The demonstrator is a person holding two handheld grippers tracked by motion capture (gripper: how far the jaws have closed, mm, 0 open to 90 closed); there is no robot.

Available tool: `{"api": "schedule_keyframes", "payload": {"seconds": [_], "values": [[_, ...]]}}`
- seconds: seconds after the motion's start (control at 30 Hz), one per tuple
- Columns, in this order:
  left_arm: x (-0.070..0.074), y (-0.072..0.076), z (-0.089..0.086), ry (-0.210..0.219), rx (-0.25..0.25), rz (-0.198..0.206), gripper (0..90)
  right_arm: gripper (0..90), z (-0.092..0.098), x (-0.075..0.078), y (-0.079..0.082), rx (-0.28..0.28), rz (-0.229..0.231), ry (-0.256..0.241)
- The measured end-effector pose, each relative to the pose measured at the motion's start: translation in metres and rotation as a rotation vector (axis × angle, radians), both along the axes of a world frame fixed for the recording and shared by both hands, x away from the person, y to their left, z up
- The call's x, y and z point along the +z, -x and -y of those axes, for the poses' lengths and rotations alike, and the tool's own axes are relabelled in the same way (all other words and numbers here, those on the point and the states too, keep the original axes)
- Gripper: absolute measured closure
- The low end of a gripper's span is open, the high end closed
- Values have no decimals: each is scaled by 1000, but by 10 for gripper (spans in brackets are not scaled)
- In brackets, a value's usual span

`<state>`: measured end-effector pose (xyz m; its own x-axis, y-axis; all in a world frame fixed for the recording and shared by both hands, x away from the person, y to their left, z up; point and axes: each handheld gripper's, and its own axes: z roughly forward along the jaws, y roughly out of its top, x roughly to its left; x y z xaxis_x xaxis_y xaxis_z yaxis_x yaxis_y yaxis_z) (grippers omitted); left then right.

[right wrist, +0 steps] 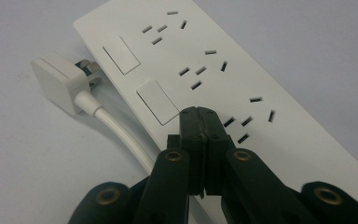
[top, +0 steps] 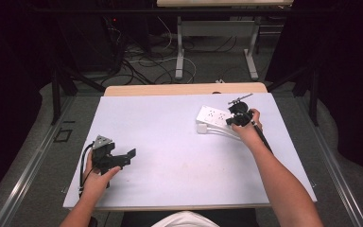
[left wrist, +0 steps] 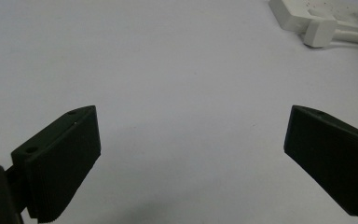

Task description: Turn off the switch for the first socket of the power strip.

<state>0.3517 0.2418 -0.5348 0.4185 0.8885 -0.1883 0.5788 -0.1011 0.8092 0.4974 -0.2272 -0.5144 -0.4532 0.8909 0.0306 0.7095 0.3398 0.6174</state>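
Observation:
A white power strip point(top: 211, 115) point(right wrist: 261, 56) lies at the far right of the white table top point(top: 170, 142), its sockets and rocker switches point(right wrist: 157, 101) facing up. Its white plug point(top: 202, 128) point(right wrist: 56, 81) rests unplugged beside it, and the cable point(right wrist: 116, 128) runs along the strip's edge. My right gripper point(top: 234, 118) point(right wrist: 200, 114) is shut with nothing between its jaws, the tips right over the strip beside a switch. My left gripper point(top: 125, 158) point(left wrist: 191, 123) rests open at the near left, over bare table. Strip point(left wrist: 291, 11) and plug point(left wrist: 320, 31) lie far off in the left gripper view.
The table's wooden far edge point(top: 184, 88) shows beyond the white top. Behind it stand a second table's legs point(top: 179, 56) and loose cables on the floor point(top: 142, 61). Dark curtains close both sides.

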Motion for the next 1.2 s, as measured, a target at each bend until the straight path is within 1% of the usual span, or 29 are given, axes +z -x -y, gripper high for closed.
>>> {"api": "schedule_keyframes", "payload": {"seconds": [0.13, 0.17, 0.3, 0.37, 0.43, 0.57, 0.7, 0.73, 0.77, 0.87, 0.9, 0.97, 1.07, 1.1, 1.13, 1.17, 1.2], "values": [[0, 0, 0, 0, -1, 2, 37, 900, -2, -2, -1, 5, -5, -7], [0, 0, 0, 0, -1, 1, 37, 900, -1, -3, -1, 9, -2, 3], [0, 0, 0, 0, -1, 2, 37, 900, -3, -4, -1, -2, -17, -1], [0, 0, 0, 0, -1, 2, 37, 900, -4, -5, -1, -6, -13, -8], [0, 0, 0, 0, -1, 2, 37, 900, -3, -5, -1, 4, -12, -5], [0, 0, 0, 0, 0, 1, 37, 900, -3, -5, -1, 3, -13, -7], [0, 0, 0, 0, -1, 1, 38, 900, -4, -5, -1, -2, -7, 4], [0, 0, 0, 0, 0, 0, 38, 900, -4, -5, -1, -3, -8, 3], [0, 0, 0, 0, -1, 0, 38, 900, -4, -5, -1, -4, -13, -8], [0, 0, 0, 2, 1, 3, 38, 900, -3, -5, -1, -14, -13, -12], [0, 0, 0, 0, 0, 0, 38, 900, -2, -5, -2, -9, -9, -5], [0, 0, 0, 1, 0, 1, 38, 900, -3, -5, -1, -14, -18, -23], [0, 0, 1, 2, 0, 3, 38, 900, -3, -6, -2, -13, -20, -29], [0, 0, 1, 2, -1, 2, 39, 900, -3, -7, -2, -10, -17, -29], [0, 0, 1, 1, 0, 3, 39, 900, -4, -8, -2, -11, -24, -17], [0, 0, 1, 2, 0, 3, 39, 900, -5, -8, -1, -10, -24, -26], [0, 0, 0, 1, -1, 1, 39, 900, -7, -8, -1, -12, -19, -19]]}}
